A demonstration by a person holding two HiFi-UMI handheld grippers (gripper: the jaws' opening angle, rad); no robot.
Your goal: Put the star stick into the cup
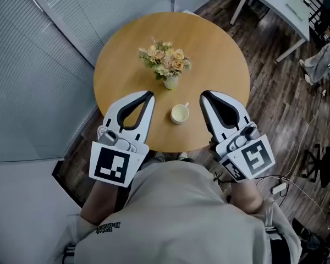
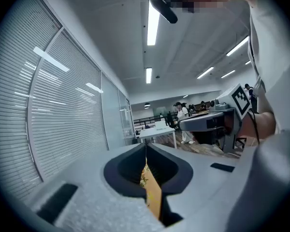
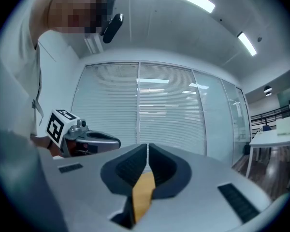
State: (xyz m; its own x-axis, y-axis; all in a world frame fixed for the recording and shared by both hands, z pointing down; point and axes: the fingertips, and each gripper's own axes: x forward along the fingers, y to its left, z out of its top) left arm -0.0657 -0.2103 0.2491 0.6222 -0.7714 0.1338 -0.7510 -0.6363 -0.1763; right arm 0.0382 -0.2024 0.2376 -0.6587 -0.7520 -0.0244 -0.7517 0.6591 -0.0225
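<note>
Flanking the cup, left claw and right claw hover closed

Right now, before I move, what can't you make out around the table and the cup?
Star stick: no view shows it.
Cup: head view only, too small to check inside; both gripper views miss it.
Table near edge: head view, hidden behind the left gripper, right gripper and the person's torso.
Gripper views: the shut jaws leave only a sliver of tabletop.

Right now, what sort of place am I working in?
Probably an office: a glass partition with blinds, ceiling strip lights, and a white desk beyond the round table.
</note>
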